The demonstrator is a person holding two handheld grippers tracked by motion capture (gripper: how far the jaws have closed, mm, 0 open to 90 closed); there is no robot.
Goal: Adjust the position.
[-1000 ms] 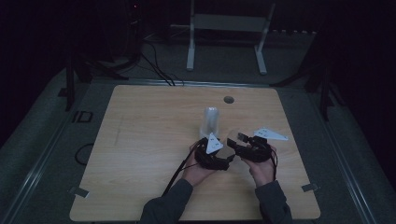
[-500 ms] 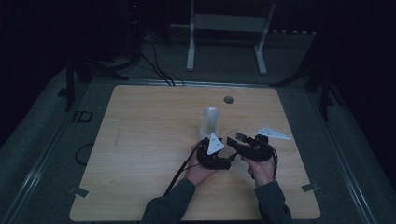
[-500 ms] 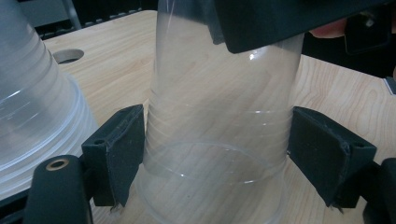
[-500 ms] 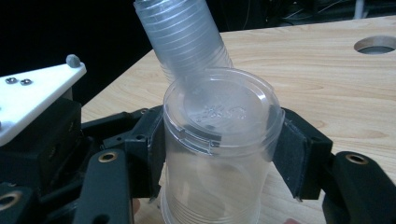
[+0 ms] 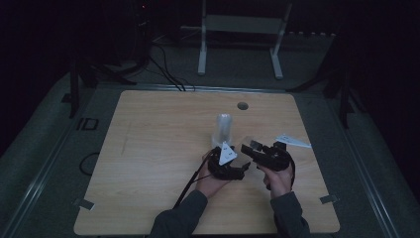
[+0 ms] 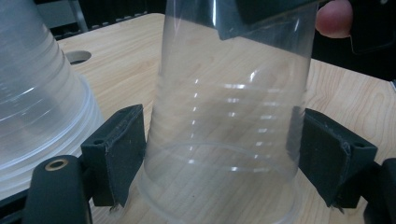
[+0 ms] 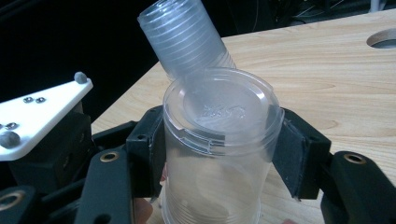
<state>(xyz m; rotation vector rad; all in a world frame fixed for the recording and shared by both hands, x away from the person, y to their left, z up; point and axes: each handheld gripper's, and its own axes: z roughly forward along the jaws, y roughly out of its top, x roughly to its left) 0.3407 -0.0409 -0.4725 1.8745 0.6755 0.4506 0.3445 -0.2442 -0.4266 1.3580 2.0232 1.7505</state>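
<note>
You've got one clear cup (image 7: pixel 212 140) off the stack (image 5: pixel 224 130) and upside down between your hands, just near of that stack at the middle of the tabletop (image 5: pixel 148 148). Your right claw (image 7: pixel 219 151) is clenched on it up by the base. Those jaws have just been squeezing in further, and both pads now press on the walls. Your left claw (image 6: pixel 219 154) straddles the same cup lower down, by the rim. Its jaws have just been closing a touch with the cup between them, and the pads sit right at the walls, but I cannot tell whether they actually bite. So the separating looks done: single cup free, the rest standing inverted behind it. What's left, by my read, is to settle who carries it and set it down apart from the stack.
</note>
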